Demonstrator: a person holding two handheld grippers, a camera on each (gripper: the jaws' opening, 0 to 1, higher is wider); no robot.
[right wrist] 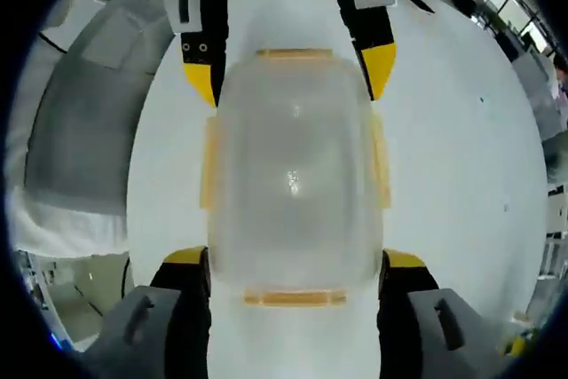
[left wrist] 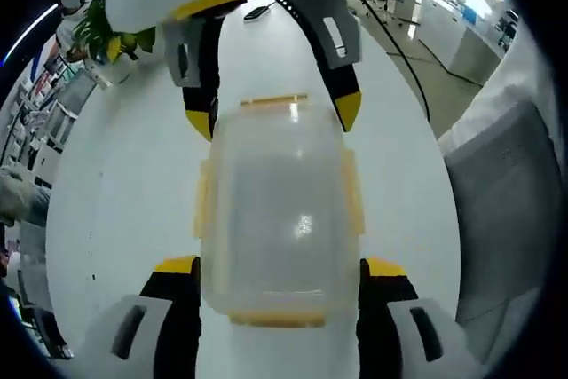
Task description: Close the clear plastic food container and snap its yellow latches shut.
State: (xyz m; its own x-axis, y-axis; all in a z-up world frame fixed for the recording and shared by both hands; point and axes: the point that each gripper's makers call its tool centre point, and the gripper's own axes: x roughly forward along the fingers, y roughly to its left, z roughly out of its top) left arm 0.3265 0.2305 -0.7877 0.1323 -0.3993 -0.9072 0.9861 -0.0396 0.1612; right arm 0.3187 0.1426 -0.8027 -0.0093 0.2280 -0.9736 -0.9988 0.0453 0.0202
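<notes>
Clear plastic food container (left wrist: 277, 219) sits lid-on between both sets of fingers, on a white table (left wrist: 124, 184). Lid (right wrist: 293, 175) looks seated flat on the base (can't confirm it's fully pressed down). Yellow latches show on all four edges: one on the end nearest the left gripper's own fingertips (left wrist: 275, 317), one on the far end by the other gripper's tips (left wrist: 273, 100), one on each long side (left wrist: 353, 193). Whether any are snapped, can't tell; the side ones look slightly flared out.

Judgement on handling: empty, thin-walled, so light and slidey on the smooth top; walls will flex if squeezed hard; latches are stiff little hinged flaps that need a firm push against the rim. Best hold: pinch low across the short end to pin the box, press each flap with one fingertip from outside.

Left gripper (left wrist: 277, 268) straddles the near end, its fingers spread wide and just outside the box corners, gripping nothing visibly. Right gripper (right wrist: 295, 268) does the same from the opposite end, fingers apart and flanking the corners (touching or a hair off, can't tell).

Beyond the fingers: a green plant (left wrist: 106, 33) and a black cable (left wrist: 390, 33) toward the table's far side.
</notes>
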